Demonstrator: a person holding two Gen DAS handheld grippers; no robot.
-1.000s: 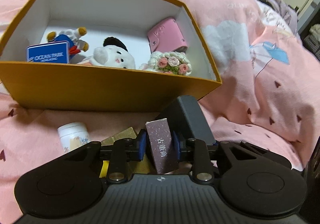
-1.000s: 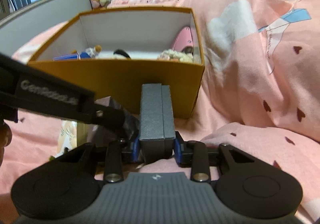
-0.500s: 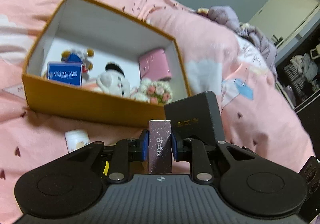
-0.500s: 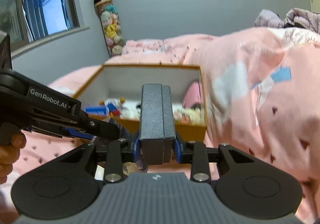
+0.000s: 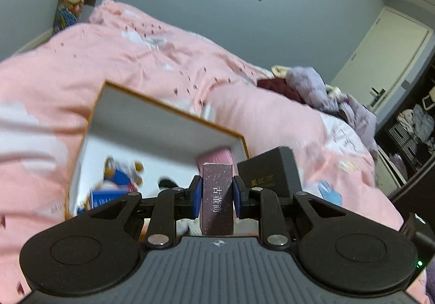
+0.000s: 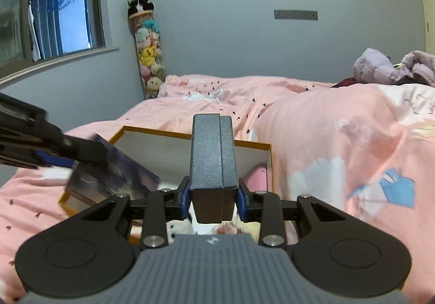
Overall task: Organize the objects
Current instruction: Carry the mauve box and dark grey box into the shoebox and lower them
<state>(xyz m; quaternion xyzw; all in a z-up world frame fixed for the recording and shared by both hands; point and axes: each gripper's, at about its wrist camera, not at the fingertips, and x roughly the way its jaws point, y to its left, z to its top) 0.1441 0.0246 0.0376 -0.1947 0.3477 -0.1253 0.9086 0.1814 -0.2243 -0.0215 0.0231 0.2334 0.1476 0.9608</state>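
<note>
My left gripper (image 5: 217, 195) is shut on a thin purple box with white characters (image 5: 217, 203), held above the near edge of the open orange box (image 5: 168, 109). My right gripper (image 6: 212, 198) is shut on a dark grey box (image 6: 212, 157), also over the orange box (image 6: 252, 144). The grey box also shows in the left wrist view (image 5: 269, 171), and the purple box and left gripper show in the right wrist view (image 6: 114, 176). Inside the orange box lie a pink case (image 5: 217, 156), a blue-clad plush (image 5: 119, 171), a blue card (image 5: 106, 199) and a white plush (image 6: 176, 230).
The orange box rests on a pink quilt (image 6: 339, 141). A purple garment heap (image 5: 320, 92) lies at the bed's far end. A tube of stacked plush toys (image 6: 148, 51) stands against the wall by a window. A door (image 5: 386, 62) and an open wardrobe are on the right.
Both grippers have risen and moved forward over the orange box, each still holding its box. The views now tilt up toward the wall.
</note>
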